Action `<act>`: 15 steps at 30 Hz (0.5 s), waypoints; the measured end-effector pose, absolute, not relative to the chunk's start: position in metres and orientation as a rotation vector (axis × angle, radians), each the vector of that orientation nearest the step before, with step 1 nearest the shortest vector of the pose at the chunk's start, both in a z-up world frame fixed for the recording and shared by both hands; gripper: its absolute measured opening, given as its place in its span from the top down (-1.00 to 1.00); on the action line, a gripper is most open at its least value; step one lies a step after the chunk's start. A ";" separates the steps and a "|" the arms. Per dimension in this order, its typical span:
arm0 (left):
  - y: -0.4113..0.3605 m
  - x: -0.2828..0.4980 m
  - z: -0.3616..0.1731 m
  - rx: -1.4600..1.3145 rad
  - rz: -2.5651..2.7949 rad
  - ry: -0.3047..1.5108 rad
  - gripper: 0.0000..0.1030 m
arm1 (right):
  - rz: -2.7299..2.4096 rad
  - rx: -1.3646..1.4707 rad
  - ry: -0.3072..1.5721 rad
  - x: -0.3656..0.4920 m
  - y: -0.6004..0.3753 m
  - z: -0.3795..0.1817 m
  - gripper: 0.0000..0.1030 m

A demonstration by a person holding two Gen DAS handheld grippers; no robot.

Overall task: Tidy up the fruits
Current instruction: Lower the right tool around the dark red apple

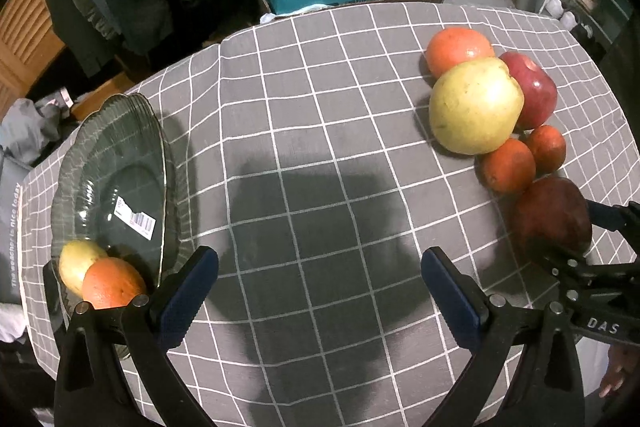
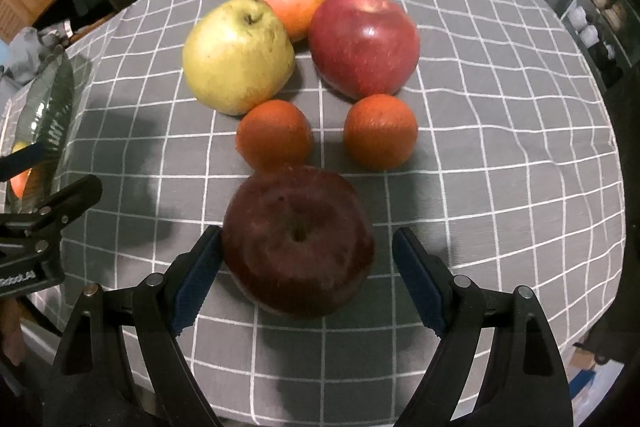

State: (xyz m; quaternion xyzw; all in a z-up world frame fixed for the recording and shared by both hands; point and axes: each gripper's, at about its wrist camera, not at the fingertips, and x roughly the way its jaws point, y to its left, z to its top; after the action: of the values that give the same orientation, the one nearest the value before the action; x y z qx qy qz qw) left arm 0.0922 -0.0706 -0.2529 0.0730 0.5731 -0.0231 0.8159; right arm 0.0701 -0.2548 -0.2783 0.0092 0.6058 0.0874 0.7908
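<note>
Two fruits already sit in the ribbed green glass bowl [image 1: 116, 163] at the left edge of the grey checked desk [image 1: 304, 131]; six remain on the right. The right gripper [image 2: 306, 267] has its fingers spread around the dark red apple [image 2: 298, 239], nearest of the cluster: the left finger touches its side, the right one stands just clear. The left gripper [image 1: 320, 291] hovers over bare cloth near the bowl, fingers spread and holding nothing. The apple's stem dimple faces up, so closing squarely across its width looks the likely next step.
</note>
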 end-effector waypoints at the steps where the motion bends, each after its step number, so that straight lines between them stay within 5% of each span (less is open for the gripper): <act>1: -0.070 0.092 -0.253 0.157 -0.050 1.222 -0.98 | 0.186 0.025 1.306 0.071 -0.255 -0.281 -0.63; 7: -0.071 0.093 -0.254 0.155 -0.052 1.223 -0.98 | 0.202 0.070 1.322 0.074 -0.257 -0.288 -0.61; 9: -0.071 0.093 -0.254 0.155 -0.053 1.223 -0.98 | 0.226 0.096 1.315 0.074 -0.257 -0.287 -0.39; 15: -0.077 0.096 -0.250 0.138 -0.074 1.218 -0.98 | 0.192 0.086 1.310 0.074 -0.260 -0.282 -0.39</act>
State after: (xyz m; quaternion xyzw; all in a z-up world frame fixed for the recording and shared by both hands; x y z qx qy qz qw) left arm 0.0963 -0.0771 -0.2500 0.0647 0.5716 -0.0347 0.8172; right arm 0.0741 -0.2597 -0.2824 0.0397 0.6080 0.0892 0.7879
